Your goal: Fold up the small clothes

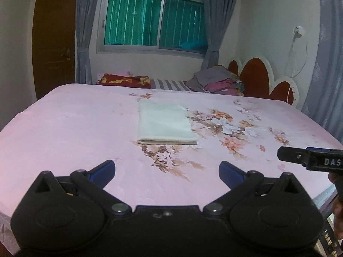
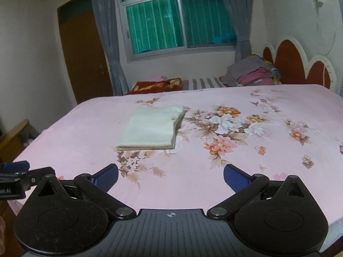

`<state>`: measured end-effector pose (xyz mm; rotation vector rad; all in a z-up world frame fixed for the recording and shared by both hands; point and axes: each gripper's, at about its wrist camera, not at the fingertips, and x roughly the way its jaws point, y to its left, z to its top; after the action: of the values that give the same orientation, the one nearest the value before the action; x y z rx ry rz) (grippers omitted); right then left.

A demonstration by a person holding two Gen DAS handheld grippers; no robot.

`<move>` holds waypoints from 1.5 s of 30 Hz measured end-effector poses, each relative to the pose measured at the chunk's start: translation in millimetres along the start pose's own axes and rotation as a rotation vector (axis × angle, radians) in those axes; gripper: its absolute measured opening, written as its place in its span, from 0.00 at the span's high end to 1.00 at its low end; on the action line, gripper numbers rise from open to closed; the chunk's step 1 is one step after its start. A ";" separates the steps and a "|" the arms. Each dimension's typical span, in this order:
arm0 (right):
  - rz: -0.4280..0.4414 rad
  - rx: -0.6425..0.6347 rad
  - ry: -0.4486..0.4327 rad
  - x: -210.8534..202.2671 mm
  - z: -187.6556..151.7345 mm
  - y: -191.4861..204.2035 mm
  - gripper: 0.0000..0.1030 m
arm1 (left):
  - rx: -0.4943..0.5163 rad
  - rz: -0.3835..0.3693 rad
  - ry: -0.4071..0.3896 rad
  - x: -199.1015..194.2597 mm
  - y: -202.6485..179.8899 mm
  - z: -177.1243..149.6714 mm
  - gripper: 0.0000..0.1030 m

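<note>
A pale cream folded garment (image 1: 165,124) lies flat as a neat rectangle in the middle of the pink floral bed (image 1: 75,128). It also shows in the right wrist view (image 2: 153,127). My left gripper (image 1: 167,172) is open and empty, hovering over the near part of the bed, short of the garment. My right gripper (image 2: 170,176) is open and empty too, at about the same distance. The right gripper's side shows at the right edge of the left wrist view (image 1: 310,157), and the left gripper shows at the left edge of the right wrist view (image 2: 19,176).
A stack of folded clothes (image 1: 216,81) sits at the far right of the bed by the red headboard (image 1: 255,79). A red patterned pillow (image 1: 124,80) and a striped cloth (image 1: 169,84) lie at the far edge. A window with grey curtains and a brown door stand behind.
</note>
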<state>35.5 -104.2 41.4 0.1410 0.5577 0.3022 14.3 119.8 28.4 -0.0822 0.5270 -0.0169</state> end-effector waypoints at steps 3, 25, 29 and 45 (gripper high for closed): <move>-0.027 0.011 -0.007 -4.6 -2.5 2.0 0.00 | 0.011 -0.008 -0.004 -1.7 -4.2 -0.3 0.01; -0.062 -0.033 -0.041 -12.8 -5.9 5.7 0.00 | 0.016 -0.012 -0.026 -4.8 -7.0 1.6 0.01; -0.063 -0.035 -0.038 -13.1 -6.0 5.1 0.00 | 0.017 -0.008 -0.027 -4.8 -6.6 2.3 0.01; -0.057 -0.055 -0.046 -7.2 -4.2 6.5 0.00 | 0.019 0.006 -0.028 -1.0 -3.3 4.1 0.01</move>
<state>25.9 -100.2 42.8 0.0785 0.5060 0.2580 15.5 116.9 32.7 -0.0624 0.4989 -0.0150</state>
